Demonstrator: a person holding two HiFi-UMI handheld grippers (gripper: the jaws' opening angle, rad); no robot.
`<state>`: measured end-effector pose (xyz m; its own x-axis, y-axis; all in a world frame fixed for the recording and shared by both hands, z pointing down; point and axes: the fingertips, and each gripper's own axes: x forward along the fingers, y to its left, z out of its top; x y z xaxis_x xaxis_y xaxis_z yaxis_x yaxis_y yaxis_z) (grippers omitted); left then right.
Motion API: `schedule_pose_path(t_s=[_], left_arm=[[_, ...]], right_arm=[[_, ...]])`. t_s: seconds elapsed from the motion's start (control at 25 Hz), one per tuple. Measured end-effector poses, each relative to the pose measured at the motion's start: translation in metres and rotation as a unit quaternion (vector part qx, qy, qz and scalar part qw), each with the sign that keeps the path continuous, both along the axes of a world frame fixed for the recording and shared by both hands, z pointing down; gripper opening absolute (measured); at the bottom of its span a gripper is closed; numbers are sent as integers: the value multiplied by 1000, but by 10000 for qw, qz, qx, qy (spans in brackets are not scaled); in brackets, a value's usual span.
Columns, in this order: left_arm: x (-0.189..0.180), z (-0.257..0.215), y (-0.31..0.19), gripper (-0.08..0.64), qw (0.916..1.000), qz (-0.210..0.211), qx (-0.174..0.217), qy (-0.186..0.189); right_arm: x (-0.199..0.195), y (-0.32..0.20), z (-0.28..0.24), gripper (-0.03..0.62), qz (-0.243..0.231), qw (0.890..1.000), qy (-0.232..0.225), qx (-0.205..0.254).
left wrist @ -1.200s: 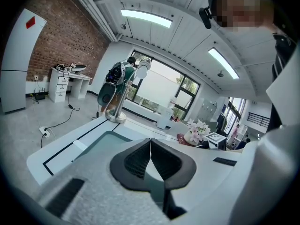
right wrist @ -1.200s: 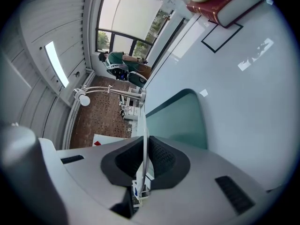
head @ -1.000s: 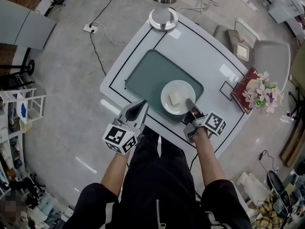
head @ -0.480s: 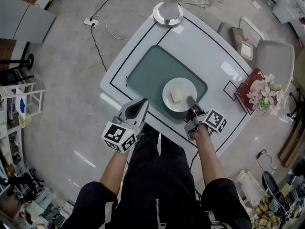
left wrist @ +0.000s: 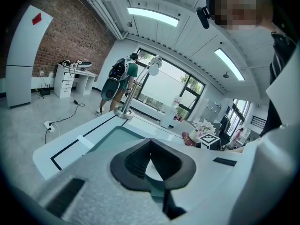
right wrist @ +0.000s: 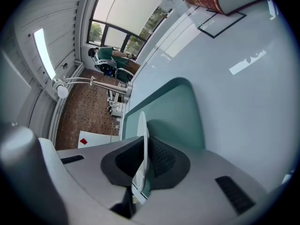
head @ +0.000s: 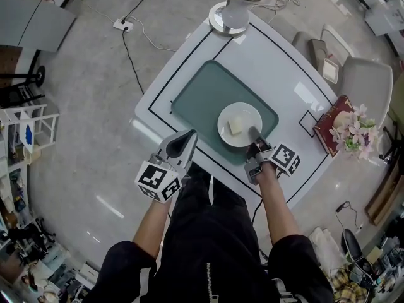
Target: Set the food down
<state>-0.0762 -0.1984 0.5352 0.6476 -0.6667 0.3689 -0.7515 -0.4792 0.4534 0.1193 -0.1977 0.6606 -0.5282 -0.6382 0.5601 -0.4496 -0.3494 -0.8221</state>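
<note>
The left gripper (head: 187, 139) hangs off the near-left edge of the table (head: 287, 74), just short of it. Its fingers (left wrist: 133, 158) are pressed together at the tips and hold nothing. To its right, a white plate (head: 250, 112) sits over the near-right part of a teal mat (head: 202, 100), with a pale block of food (head: 235, 126) at its centre. The right gripper (head: 254, 134) has its fingers clamped on the plate's near rim, which shows edge-on between the pads in the right gripper view (right wrist: 142, 135). Whether the plate already rests on the mat cannot be told.

The likely risk is in the release. The plate is held by one edge only, so if the fingers let go while the far side is raised, it would probably drop and clatter, and the food could slide off. A backward tug with the rim clamped could also drag the plate toward the table's near edge.

The table is white and glossy with black outline markings. A lamp (head: 228, 16) stands at its far corner, and a red book (head: 325, 124) with flowers (head: 355, 130) lies at its right. Cables (head: 136, 40) trail over the grey floor on the left, and a chair (head: 366, 81) stands beyond the table on the right. The left gripper view shows a brick wall (left wrist: 65, 36) and large windows (left wrist: 166, 86).
</note>
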Motion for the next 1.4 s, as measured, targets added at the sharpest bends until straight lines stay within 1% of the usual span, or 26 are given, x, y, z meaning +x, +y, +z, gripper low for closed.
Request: schedule_pose_path(t_s=[0.4,0.64,0.76,0.88,1.04,1.2,1.28,1.4], left_arm=[[-27,1,-3,5,9995,-293,-42,49],[-41,-1,-4,5,9991,-413,-16,49],[-45,-4,-5,5,9990,-452,4,68],[-48,-6,-7,5,9989,-459,15,84],[-49,-7,-8,5,9989,-449,8,98],[-48,-6,-10,5,9991,-417,11,115],[-48,-6,-12,5,9992,-393,18,119],[-46,-7,-15,5,9993,-363,32,127]], right_arm=[[-19,-17,7,26,-58,9996,211,-162],[-23,-24,10,32,-357,9954,863,-206],[-27,-26,10,97,-601,9912,1163,-214],[-29,-27,10,123,-841,9852,1481,-193],[-33,-25,14,168,-1277,9737,1872,-229],[-33,-24,17,208,-1458,9648,2182,-188],[-33,-25,16,231,-1541,9575,2436,-108],[-31,-28,14,247,-1677,9432,2868,62]])
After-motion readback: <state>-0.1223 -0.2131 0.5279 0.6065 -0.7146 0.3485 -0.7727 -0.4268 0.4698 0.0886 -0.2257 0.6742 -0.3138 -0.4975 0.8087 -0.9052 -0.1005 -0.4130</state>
